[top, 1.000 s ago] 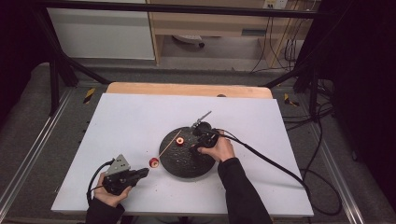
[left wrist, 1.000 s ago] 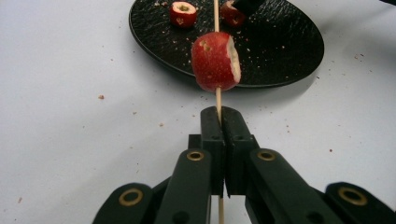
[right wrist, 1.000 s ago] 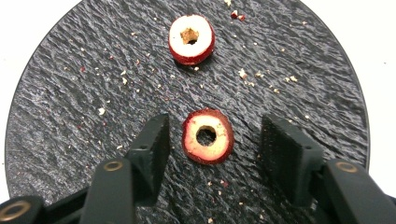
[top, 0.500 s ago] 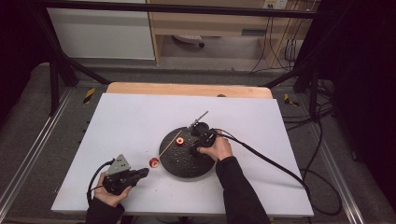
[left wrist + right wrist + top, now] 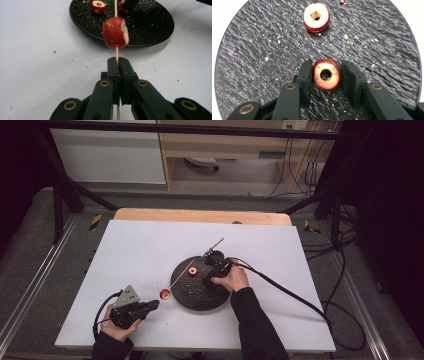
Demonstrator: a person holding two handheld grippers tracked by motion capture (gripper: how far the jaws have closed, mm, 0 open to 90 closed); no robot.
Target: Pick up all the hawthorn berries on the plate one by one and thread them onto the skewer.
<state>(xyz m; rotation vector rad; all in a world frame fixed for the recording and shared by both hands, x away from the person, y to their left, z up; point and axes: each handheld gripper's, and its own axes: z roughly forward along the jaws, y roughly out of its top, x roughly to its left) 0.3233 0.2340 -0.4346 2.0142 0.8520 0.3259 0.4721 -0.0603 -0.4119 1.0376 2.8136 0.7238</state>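
Near left, the left gripper pinches a thin skewer with a red fruit piece threaded on it. The stick's long axis runs far and right, toward the black plate. There the right gripper straddles a cored fruit ring, one jaw touching, the other slightly apart, its hole upward. Farther lies another ring.

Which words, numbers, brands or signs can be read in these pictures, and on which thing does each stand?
None can be read.
The plate, the fruit pieces and the skewer are unmarked.
The black fingers of the left gripper and those of the right gripper carry no lettering, only brass rivets.
The yellow-and-black strips on the floor rails are hazard stripes, not text.
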